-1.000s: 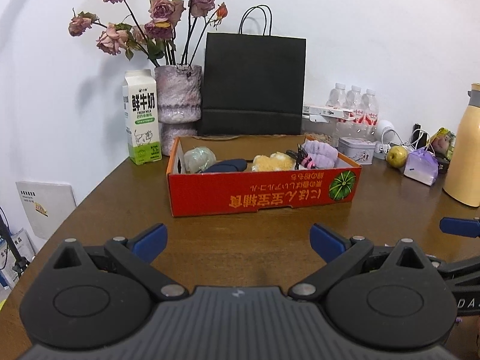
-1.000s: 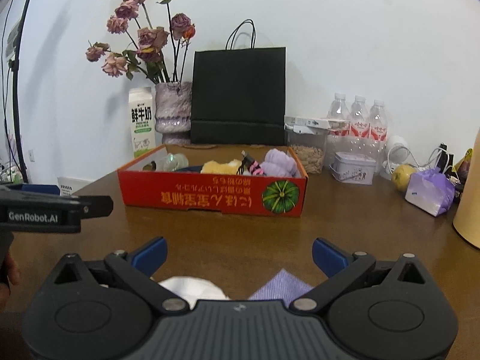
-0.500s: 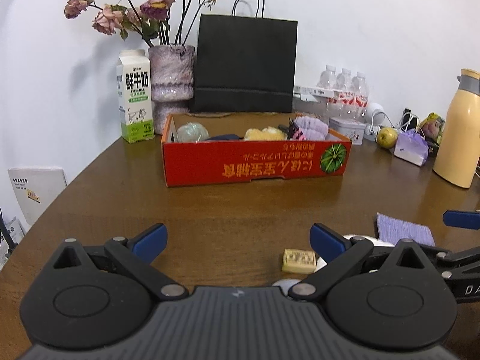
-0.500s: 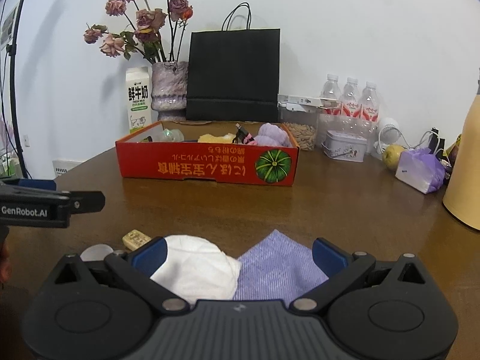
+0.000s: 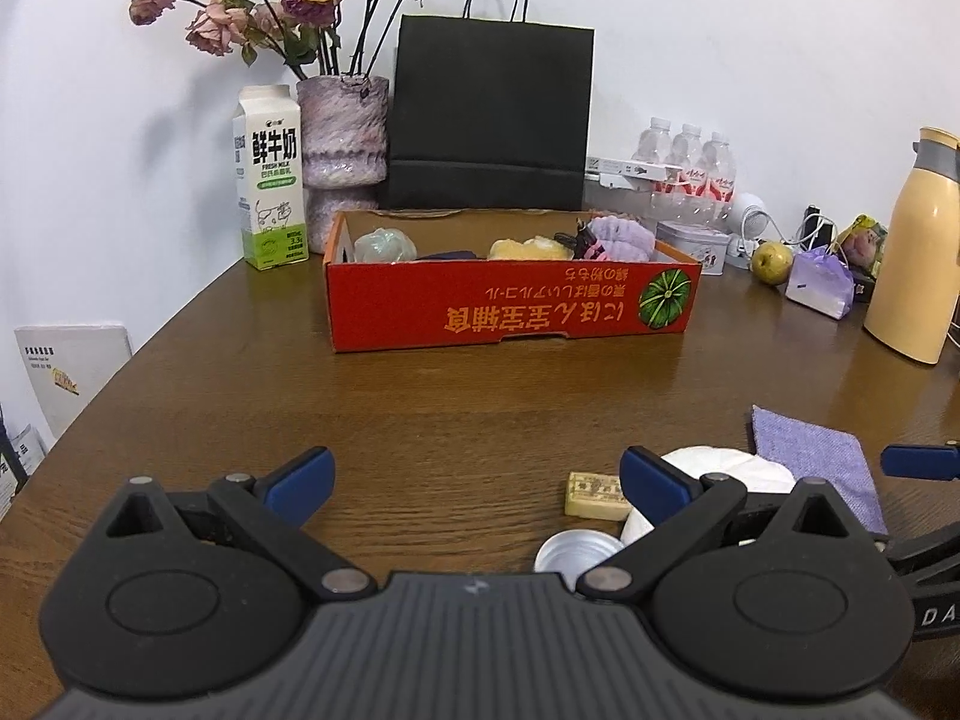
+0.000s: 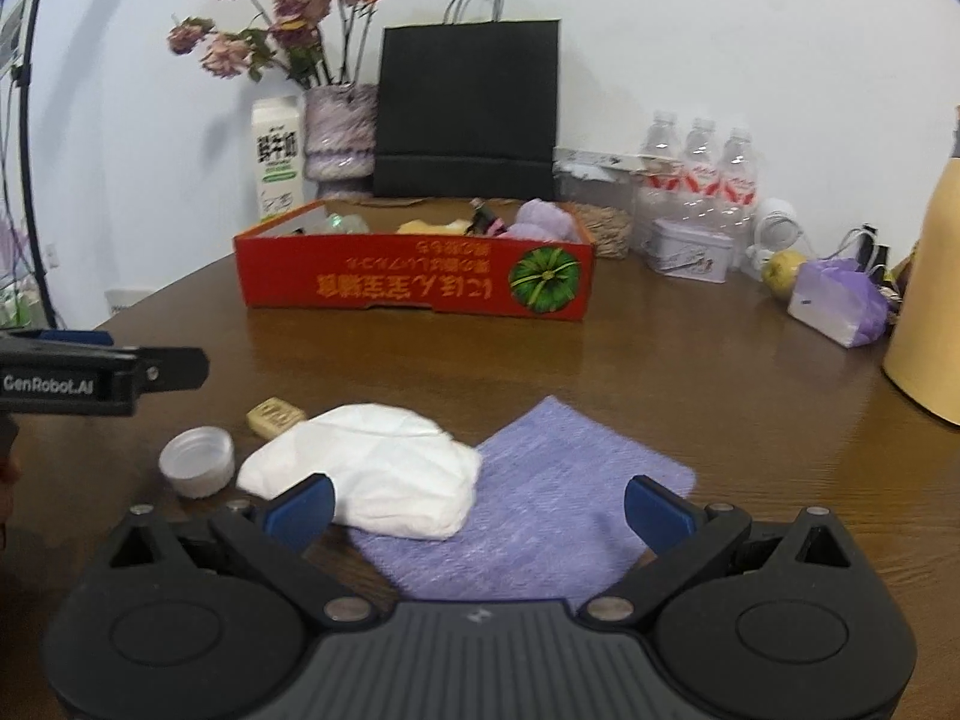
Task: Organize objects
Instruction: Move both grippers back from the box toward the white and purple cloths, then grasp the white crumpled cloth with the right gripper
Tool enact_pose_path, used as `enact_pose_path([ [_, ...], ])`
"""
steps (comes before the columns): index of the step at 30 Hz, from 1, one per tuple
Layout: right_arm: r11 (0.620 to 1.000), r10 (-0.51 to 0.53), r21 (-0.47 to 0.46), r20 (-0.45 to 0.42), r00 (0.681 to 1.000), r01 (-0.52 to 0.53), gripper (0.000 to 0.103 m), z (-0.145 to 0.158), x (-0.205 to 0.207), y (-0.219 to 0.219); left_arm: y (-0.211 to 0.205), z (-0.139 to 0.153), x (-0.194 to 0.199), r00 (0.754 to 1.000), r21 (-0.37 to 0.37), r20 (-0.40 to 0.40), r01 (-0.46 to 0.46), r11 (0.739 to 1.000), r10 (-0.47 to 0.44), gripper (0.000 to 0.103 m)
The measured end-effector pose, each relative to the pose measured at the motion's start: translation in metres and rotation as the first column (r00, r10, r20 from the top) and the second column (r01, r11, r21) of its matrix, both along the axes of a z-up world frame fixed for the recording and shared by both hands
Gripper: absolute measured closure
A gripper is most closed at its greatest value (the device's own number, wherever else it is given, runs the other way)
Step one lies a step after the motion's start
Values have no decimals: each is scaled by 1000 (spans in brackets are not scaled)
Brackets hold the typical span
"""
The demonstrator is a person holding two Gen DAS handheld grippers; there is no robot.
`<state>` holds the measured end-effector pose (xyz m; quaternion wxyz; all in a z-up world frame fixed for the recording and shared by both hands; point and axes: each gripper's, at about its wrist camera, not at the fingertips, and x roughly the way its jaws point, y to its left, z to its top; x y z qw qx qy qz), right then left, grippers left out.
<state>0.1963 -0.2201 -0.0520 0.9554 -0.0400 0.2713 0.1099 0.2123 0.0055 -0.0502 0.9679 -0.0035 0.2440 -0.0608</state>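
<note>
My right claw (image 6: 477,504) is spread wide and grips nothing, hanging low over the wooden table (image 6: 690,360); right under and between its blue tips lies a purple cloth (image 6: 540,516), flat on the wood, with a white crumpled wad (image 6: 384,468) resting on the cloth's left corner, touching my left fingertip's side of the view. Just left of the wad sit a white bottle cap (image 6: 197,461), mouth up, and a small tan block (image 6: 276,415) a little beyond it. My left claw (image 5: 474,483) is also released and empty, over bare wood, with the cap, block and wad just off its right tip. Farther ahead of both claws stands the red cardboard box (image 5: 510,306), holding soft items. Behind it are a black paper bag (image 5: 489,120), a milk carton (image 5: 270,177) and a vase of dried roses (image 5: 342,132).
</note>
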Motion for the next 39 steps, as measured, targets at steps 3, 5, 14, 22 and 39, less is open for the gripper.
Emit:
enact_pose_path([
  [3, 999, 37, -16, -25, 999, -38, 0, -2, 7, 10, 3, -1, 1, 1000, -8, -15, -17, 1000, 16, 0],
  [5, 997, 63, -33, -44, 997, -64, 0, -3, 13, 16, 6, -1, 2, 999, -14, -21, -28, 1000, 27, 0],
  [14, 968, 213, -102, -136, 967, -228, 0, -10, 49, 45, 9, -1, 2, 999, -22, -29, -37, 999, 36, 0],
  [22, 970, 238, -11, -141, 961, -242, 0, -17, 61, 42, 10, -1, 2, 999, -34, -31, -31, 999, 30, 0],
  [39, 986, 164, 40, -50, 985, -162, 77, -7, 44, 23, 14, 0, 5, 999, -67, -23, -31, 997, 30, 0],
])
